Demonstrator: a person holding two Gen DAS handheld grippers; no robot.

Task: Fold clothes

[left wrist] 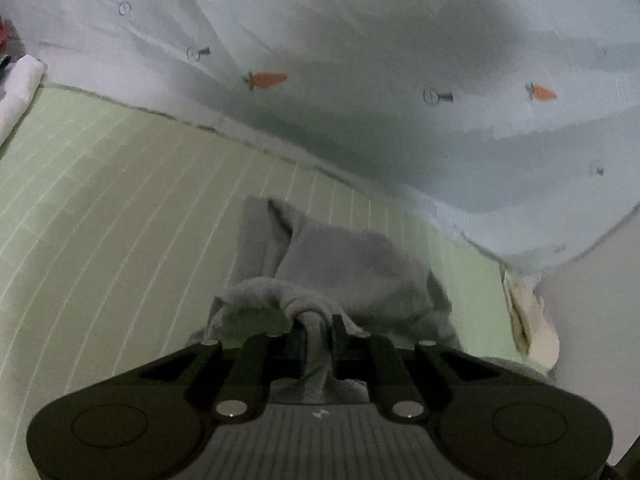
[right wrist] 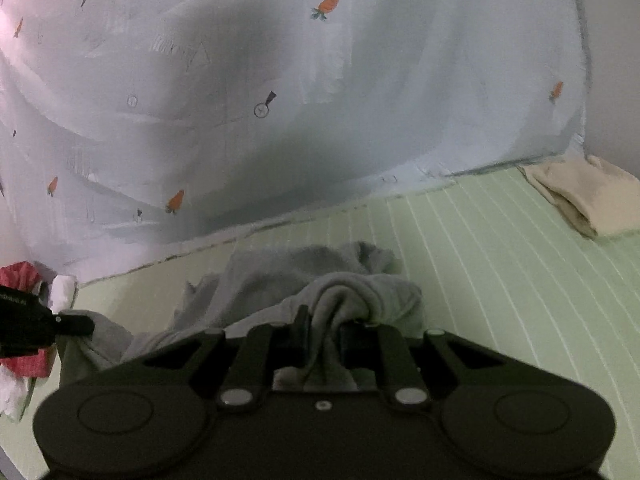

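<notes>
A: Nearest the lens, the left gripper (left wrist: 319, 334) has its fingers (left wrist: 338, 332) drawn narrow, pinching a bunched fold of the grey garment (left wrist: 340, 256). The cloth runs straight between the fingers and hangs away beyond them.

B: The right gripper (right wrist: 325, 330) matches it: fingers (right wrist: 302, 326) close together, a twisted ridge of the same grey garment (right wrist: 280, 272) clamped between them, spilling out past the tips.

A: Beyond the fingers, the rest of the garment lies crumpled on the green striped sheet (left wrist: 100, 208). In the right wrist view, the left gripper (right wrist: 86, 325) shows at the garment's left edge, gripping a corner.

B: Right of the garment on the green striped sheet (right wrist: 500, 264) lies a folded cream cloth (right wrist: 580, 196), well apart.

A: Left of the garment sit a red cloth (right wrist: 18, 276) and a white cloth (right wrist: 64, 290).

B: Farthest, behind the garment, rises a pale blue fabric printed with carrots (right wrist: 332, 92), meeting the sheet's back edge.
</notes>
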